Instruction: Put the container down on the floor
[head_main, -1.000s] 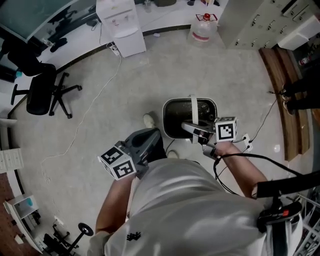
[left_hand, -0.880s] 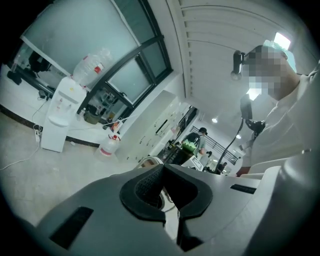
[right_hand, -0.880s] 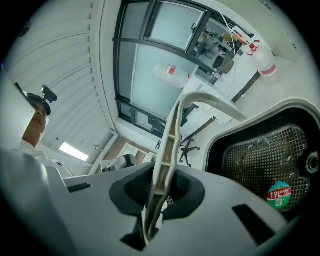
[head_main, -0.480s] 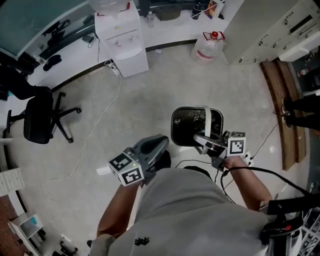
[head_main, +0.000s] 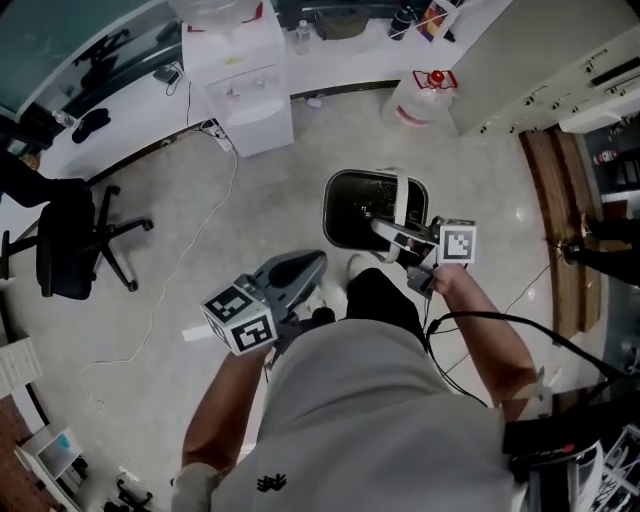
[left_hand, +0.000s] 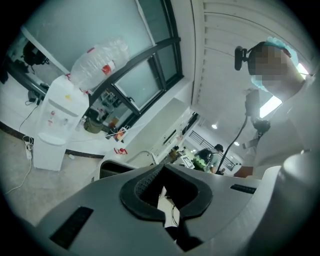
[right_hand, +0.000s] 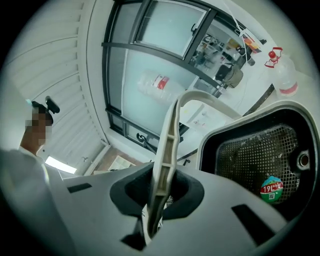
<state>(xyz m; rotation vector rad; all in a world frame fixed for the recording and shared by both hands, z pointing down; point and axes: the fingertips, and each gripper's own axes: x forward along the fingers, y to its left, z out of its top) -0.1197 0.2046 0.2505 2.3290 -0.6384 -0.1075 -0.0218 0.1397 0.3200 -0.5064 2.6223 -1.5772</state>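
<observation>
Floor: pale, speckled and hard, with one white cable trailing across it. From the left there is one black office chair, one white water dispenser, one water jug standing on the floor, and a bank of pale cabinets.

Left gripper: jaws closed together, nothing between them.

One black mesh container lies right of centre, ahead of the person. Right gripper: clamped narrow on its upright white handle — whether the base touches the floor cannot be told.

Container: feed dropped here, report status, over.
Right tool shut on handle; left tool shut, empty. Container hanging, not yet on floor. White shoe close beside it.
</observation>
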